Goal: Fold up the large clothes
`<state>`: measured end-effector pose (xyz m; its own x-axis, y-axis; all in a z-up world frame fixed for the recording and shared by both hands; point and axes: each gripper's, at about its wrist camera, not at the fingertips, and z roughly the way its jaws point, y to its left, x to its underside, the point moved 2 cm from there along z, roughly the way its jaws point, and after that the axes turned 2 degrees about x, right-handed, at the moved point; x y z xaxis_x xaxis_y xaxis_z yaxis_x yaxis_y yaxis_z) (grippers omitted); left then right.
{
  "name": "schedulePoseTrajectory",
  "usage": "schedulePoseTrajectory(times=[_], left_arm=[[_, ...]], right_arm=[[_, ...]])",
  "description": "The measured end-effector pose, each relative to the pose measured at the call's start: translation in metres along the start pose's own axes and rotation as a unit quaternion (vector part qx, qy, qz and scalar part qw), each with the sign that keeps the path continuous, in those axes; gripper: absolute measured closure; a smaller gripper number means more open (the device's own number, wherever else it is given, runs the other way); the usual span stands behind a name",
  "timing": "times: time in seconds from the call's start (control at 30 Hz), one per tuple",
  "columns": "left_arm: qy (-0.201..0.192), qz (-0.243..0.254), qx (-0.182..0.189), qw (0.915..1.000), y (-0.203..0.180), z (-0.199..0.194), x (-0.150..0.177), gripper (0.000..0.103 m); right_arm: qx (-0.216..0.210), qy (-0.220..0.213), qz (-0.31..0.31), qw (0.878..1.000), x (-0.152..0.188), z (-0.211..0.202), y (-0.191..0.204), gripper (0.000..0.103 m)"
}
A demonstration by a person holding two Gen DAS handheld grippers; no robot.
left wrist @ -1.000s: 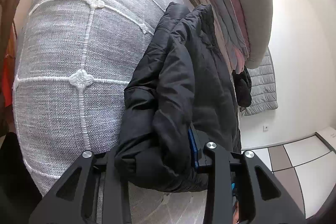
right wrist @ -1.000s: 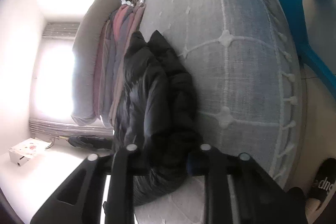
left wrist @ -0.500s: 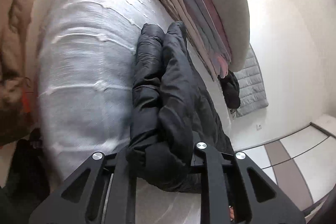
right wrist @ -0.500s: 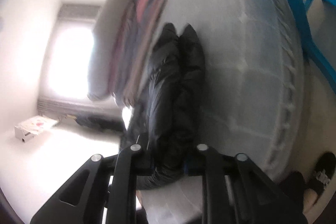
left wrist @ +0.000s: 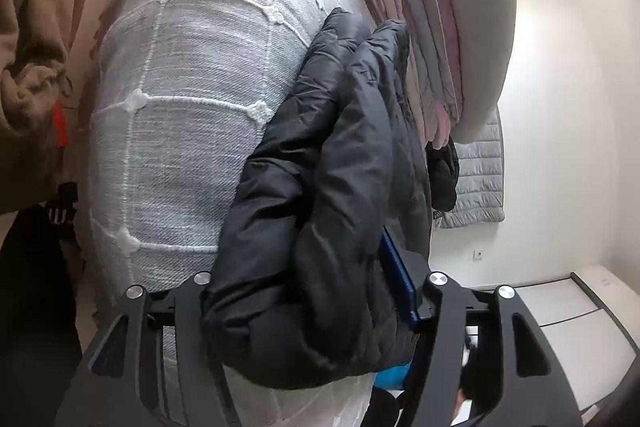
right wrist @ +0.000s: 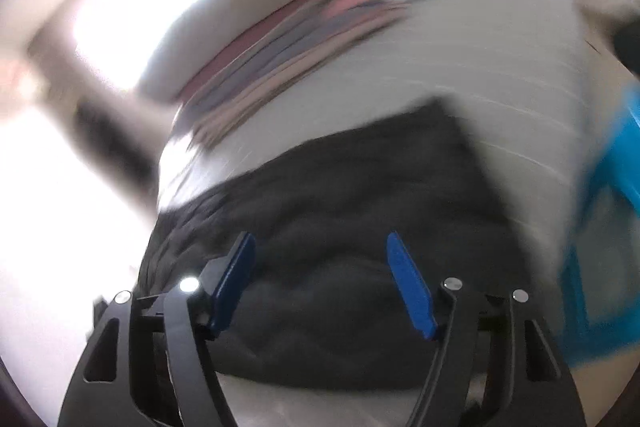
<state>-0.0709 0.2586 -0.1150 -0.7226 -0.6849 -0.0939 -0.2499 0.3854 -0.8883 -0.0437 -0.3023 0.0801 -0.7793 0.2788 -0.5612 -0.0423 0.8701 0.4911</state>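
Black puffy quilted nylon jacket lies folded lengthwise on the grey woven bedspread with white knotted cords, just beside a stack of folded pastel garments. I judge it light, springy, slippery; best pinched at a seam. My left gripper has just been opening, jacket bulging between. My right gripper, also just opening, stands wide and empty.

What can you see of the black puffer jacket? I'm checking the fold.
The black puffer jacket is quilted, slightly shiny and folded into a thick, long bundle lying on the grey-white bedspread, beside a stack of folded clothes. Its near end bulges between the left gripper's just-opening jaws. The right gripper hangs open above it.
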Motion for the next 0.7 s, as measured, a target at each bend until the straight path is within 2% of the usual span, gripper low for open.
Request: schedulePoseTrajectory(times=[0.13,0.17,0.2,0.23,0.27,0.3,0.33,0.4,0.47,0.53,0.63,0.7], left_arm=[[-0.01,0.005,0.014,0.9998,-0.002,0.001,-0.001,0.047],[-0.015,0.01,0.017,0.9997,-0.003,0.001,-0.001,0.053],[-0.014,0.014,0.019,0.9996,-0.005,0.001,-0.003,0.064],[-0.012,0.016,0.018,0.9996,-0.005,0.001,-0.009,0.067],[-0.013,0.016,0.022,0.9996,-0.004,0.001,-0.01,0.072],[-0.012,0.015,0.027,0.9994,-0.005,0.001,-0.013,0.075],[-0.011,0.017,0.036,0.9992,-0.006,0.001,-0.013,0.077],[-0.016,0.034,0.038,0.9986,-0.013,0.0,-0.013,0.08],[-0.019,0.036,0.041,0.9983,-0.014,-0.001,-0.014,0.081],[-0.02,0.031,0.045,0.9983,-0.013,-0.001,-0.014,0.082],[-0.025,0.037,0.049,0.9978,-0.017,-0.001,-0.014,0.084],[-0.027,0.042,0.05,0.9975,-0.019,-0.001,-0.013,0.085]], right_arm=[[-0.021,0.051,-0.07,0.996,-0.014,0.087,0.075,0.036],[-0.019,0.062,-0.076,0.995,-0.015,0.105,0.083,0.036],[-0.011,0.078,-0.084,0.993,-0.014,0.125,0.09,0.036],[-0.002,0.091,-0.09,0.992,-0.009,0.138,0.095,0.036],[0.021,0.127,-0.093,0.987,-0.004,0.171,0.091,0.035],[0.027,0.156,-0.087,0.984,0.003,0.189,0.086,0.032],[0.025,0.164,-0.084,0.983,0.005,0.199,0.082,0.032],[0.022,0.169,-0.077,0.982,0.0,0.202,0.083,0.032],[0.014,0.161,-0.063,0.985,-0.004,0.186,0.083,0.032],[0.012,0.121,-0.098,0.988,-0.003,0.153,0.095,0.032],[0.054,0.088,-0.166,0.981,0.015,0.118,0.105,0.02],[0.087,0.103,-0.183,0.974,0.028,0.122,0.097,0.013]])
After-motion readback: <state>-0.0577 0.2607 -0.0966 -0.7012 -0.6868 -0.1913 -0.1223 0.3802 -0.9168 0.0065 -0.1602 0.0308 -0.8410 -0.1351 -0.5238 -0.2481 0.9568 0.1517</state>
